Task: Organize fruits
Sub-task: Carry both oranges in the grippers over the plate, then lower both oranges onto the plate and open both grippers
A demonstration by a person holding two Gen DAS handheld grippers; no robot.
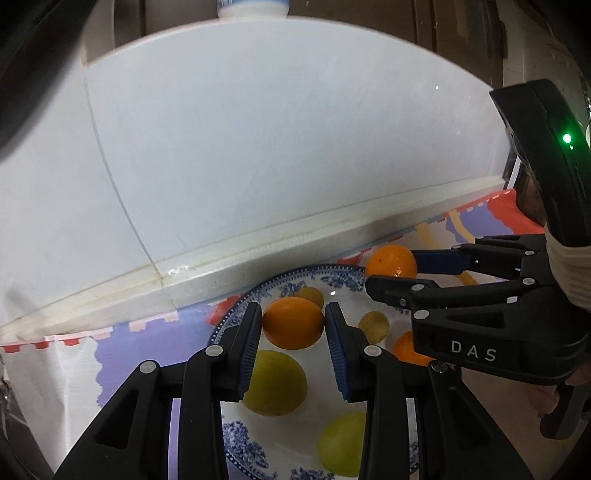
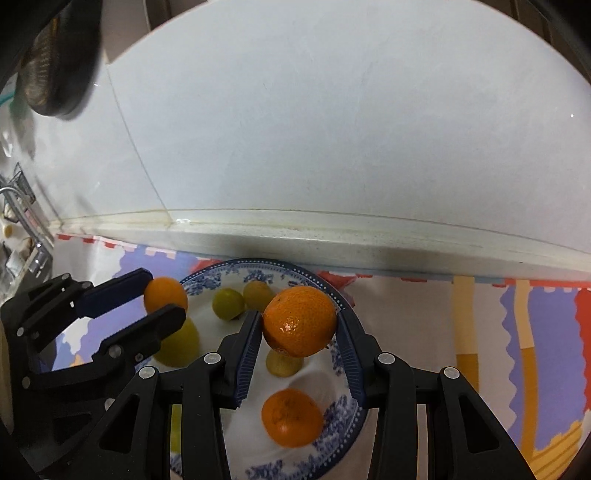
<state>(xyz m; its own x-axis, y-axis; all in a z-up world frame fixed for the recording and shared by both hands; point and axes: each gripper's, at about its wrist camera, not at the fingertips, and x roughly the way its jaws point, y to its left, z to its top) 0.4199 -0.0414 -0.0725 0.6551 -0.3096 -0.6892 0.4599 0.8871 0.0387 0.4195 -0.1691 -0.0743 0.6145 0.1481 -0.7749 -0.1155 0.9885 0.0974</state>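
Note:
A blue-and-white plate (image 1: 273, 284) (image 2: 334, 295) lies on a patterned cloth below a white wall. My left gripper (image 1: 293, 325) is shut on an orange (image 1: 293, 322) and holds it above the plate; it also shows in the right wrist view (image 2: 164, 299). My right gripper (image 2: 300, 321) is shut on another orange (image 2: 300, 320), over the plate's far right rim; it shows in the left wrist view (image 1: 392, 261). On the plate lie a third orange (image 2: 291, 417), green-yellow fruits (image 1: 276, 382) (image 1: 341, 443) and small yellowish fruits (image 2: 228, 303) (image 1: 373, 325).
A white tiled wall with a ledge (image 2: 332, 236) runs right behind the plate. The colourful cloth (image 2: 535, 350) covers the counter to the right and left. A metal rack and tap (image 2: 18, 221) stand at the far left. A white bottle (image 1: 253, 7) sits on top of the wall.

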